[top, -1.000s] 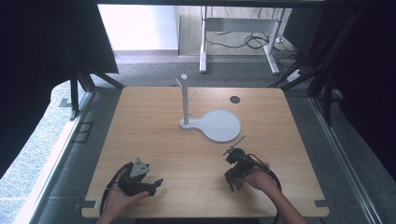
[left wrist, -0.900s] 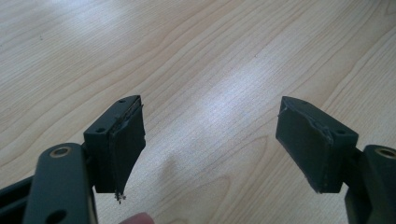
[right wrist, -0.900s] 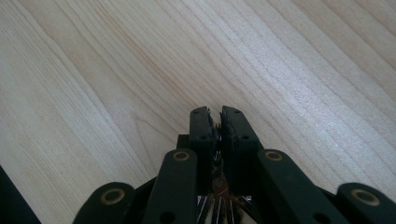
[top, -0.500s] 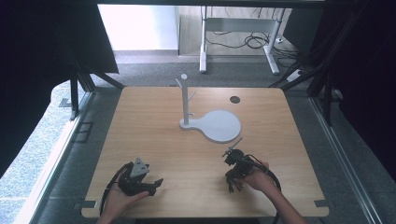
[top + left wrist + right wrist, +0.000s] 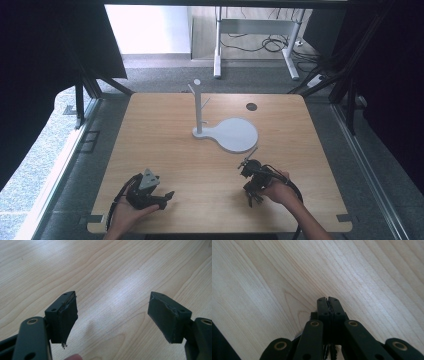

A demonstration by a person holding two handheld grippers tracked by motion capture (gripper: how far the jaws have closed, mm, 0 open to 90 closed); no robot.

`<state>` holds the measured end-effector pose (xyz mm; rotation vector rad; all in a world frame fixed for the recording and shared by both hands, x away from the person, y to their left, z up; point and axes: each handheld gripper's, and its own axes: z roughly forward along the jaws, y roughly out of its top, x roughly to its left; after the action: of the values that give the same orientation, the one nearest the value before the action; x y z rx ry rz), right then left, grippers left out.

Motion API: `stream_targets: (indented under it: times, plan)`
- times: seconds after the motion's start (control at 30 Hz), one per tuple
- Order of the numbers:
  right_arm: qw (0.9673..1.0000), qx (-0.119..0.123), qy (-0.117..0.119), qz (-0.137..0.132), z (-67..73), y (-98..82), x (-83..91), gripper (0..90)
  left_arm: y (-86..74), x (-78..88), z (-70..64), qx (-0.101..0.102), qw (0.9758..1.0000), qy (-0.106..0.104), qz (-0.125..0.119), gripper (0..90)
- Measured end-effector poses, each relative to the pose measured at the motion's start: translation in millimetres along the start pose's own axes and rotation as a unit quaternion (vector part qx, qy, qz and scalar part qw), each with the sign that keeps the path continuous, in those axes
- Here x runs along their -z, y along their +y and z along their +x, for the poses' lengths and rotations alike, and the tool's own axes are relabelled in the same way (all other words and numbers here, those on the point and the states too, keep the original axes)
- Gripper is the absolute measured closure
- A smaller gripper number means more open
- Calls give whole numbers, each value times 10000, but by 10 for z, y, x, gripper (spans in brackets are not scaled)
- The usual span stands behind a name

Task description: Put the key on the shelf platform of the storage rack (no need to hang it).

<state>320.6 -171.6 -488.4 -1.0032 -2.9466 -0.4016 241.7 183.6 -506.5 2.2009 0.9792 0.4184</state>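
High view shows both claws resting low on the tabletop (image 5: pixel 165 130). Left claw (image 5: pixel 162 198) is spread wide, right claw (image 5: pixel 251 196) pressed together, both holding nothing. Ahead of the right claw stands a white stand (image 5: pixel 227 131). Reaching it probably comes next.

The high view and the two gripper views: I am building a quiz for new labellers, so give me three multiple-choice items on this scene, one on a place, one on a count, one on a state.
1. Where does the white stand sit on the table?
A. past the middle, beyond both grippers
B. at the near left corner
C. between the right gripper's jaws

2. How many grippers are over the table?
A. one
B. two
C. three

3. How do the jaws stand?
A. both pairs open
B. left gripper open, right gripper shut
C. left shut, right open

Answers: 1 A, the high view shows it farther off than both hands; 2 B, one per hand; 3 B, a wide gap shows in the left gripper view, and the jaws meet in the right gripper view.
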Motion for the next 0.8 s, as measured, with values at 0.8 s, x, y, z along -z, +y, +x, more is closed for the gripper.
stream_targets:
  times: [0.8]
  plan:
    - [9991, -54, -197, -363, -75, -52, 494, 897, 7, 11, -2, -12, 10000, -6, -24, 240]
